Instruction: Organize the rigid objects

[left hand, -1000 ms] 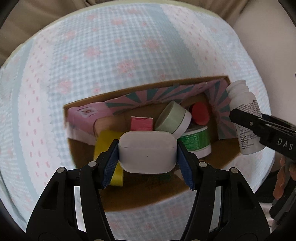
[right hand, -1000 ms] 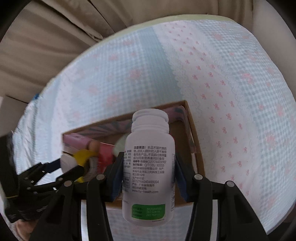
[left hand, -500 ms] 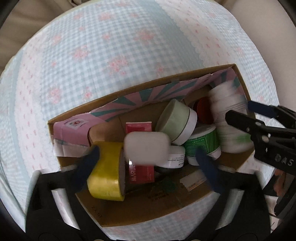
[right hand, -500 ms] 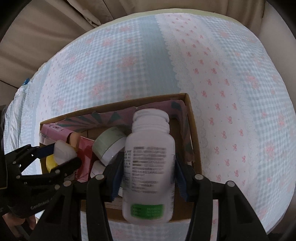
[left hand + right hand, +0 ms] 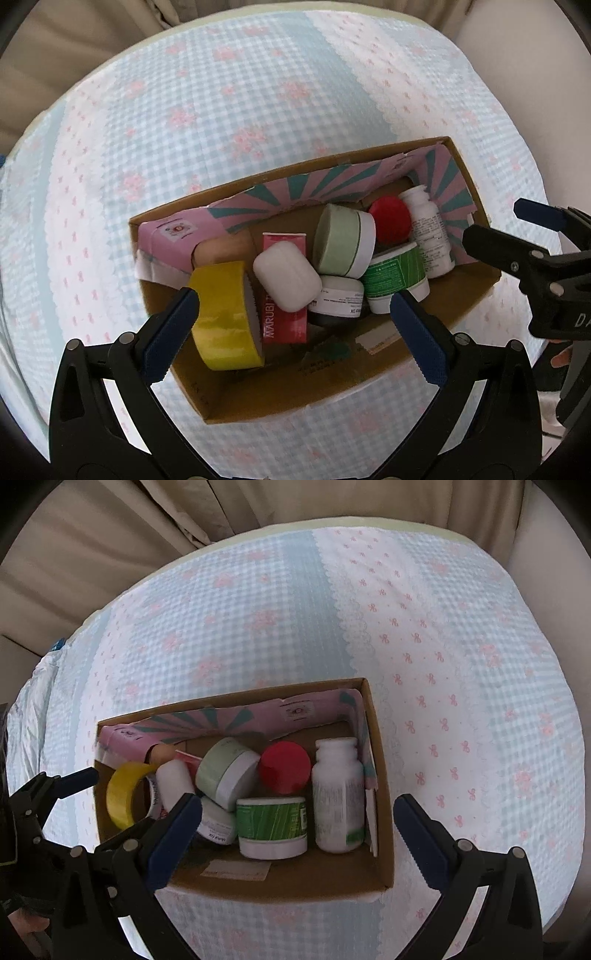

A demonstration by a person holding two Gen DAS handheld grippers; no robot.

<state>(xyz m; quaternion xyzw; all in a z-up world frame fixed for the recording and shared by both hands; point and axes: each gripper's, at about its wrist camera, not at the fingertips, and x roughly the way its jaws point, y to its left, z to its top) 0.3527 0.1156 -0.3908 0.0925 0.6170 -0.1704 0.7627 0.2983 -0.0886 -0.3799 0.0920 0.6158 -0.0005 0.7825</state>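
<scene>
Tongs, left [image 5: 293, 308] and right [image 5: 297, 825], were both wide apart and empty over the cardboard box [image 5: 280, 886], where the white case [image 5: 286, 277] and white bottle [image 5: 338, 794] lay, so lifting straight up looked safest.

Our left tongs [image 5: 295, 319]: jaws spread wide, blue pads [image 5: 173, 336] apart, nothing between them. Our right tongs [image 5: 297, 832]: likewise gaping, empty. In left view, right tongs sit at right edge, fingertip of our hand [image 5: 561, 356] showing beneath.
</scene>
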